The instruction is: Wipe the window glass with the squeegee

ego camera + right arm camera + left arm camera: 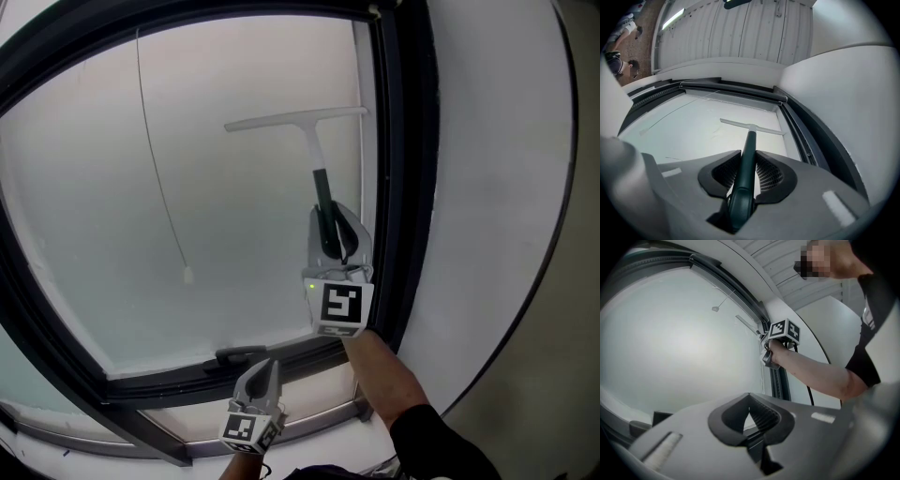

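Observation:
The squeegee has a white blade and a dark green handle. Its blade lies against the frosted window glass, high up near the right frame. My right gripper is shut on the handle from below, and in the right gripper view the handle runs between the jaws to the blade. My left gripper hangs low by the bottom frame, shut on nothing; its jaws meet at the tips. In the left gripper view the right gripper's marker cube shows further up the pane.
A dark window frame borders the glass on the right, with a white wall beyond it. A thin pull cord hangs down the pane and ends in a small toggle. A dark latch sits on the bottom frame.

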`<action>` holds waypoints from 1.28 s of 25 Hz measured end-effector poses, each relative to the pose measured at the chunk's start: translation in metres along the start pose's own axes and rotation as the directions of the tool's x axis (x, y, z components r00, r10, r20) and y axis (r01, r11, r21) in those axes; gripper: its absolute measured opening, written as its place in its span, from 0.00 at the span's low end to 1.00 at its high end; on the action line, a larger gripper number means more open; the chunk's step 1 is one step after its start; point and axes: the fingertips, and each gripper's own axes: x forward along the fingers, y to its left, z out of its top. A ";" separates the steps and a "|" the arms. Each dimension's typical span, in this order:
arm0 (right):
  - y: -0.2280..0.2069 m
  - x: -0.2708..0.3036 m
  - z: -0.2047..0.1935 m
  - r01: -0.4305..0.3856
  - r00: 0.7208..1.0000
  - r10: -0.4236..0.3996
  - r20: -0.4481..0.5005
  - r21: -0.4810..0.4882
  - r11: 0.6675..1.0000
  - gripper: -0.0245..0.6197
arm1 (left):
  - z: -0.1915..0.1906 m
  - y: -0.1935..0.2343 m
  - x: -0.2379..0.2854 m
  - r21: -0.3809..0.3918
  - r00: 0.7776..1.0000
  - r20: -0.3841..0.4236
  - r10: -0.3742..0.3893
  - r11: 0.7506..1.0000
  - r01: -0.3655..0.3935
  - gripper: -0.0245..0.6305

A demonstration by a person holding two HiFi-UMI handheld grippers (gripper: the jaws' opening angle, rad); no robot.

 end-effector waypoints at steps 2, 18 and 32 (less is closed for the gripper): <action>0.001 -0.003 0.003 0.000 1.000 0.000 0.003 -0.003 1.000 0.19 | 0.003 -0.004 0.001 -0.005 1.000 0.003 -0.009 1.000 0.009 0.04; 0.004 -0.033 -0.020 -0.010 0.999 0.009 -0.031 -0.004 1.000 0.19 | -0.005 0.001 -0.002 -0.018 0.999 -0.030 0.019 1.000 -0.020 0.04; 0.015 -0.060 -0.038 0.002 0.996 -0.002 -0.086 0.003 1.000 0.19 | -0.022 0.009 -0.024 -0.029 0.996 -0.080 0.049 0.998 -0.052 0.04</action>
